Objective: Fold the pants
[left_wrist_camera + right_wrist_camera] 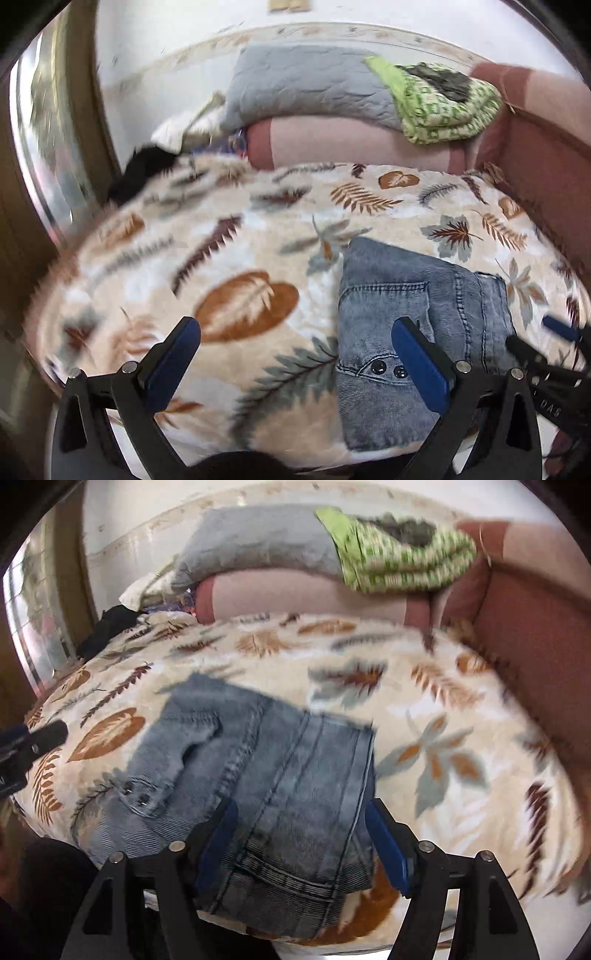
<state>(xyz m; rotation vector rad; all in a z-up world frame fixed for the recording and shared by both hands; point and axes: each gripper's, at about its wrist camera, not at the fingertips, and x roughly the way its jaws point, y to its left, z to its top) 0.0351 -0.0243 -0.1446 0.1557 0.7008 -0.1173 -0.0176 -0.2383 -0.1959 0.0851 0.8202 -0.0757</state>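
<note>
a: the pants (258, 794)?
b: faded blue denim, folded into a thick oblong on the leaf-print fleece blanket (443, 738) over the bed, long axis running away from the cameras.
a: and the tongs?
b: right tongs (301, 843) spread above the near hem, gripping nothing; left tongs (295, 354) released, beside the pants' left edge.
</note>
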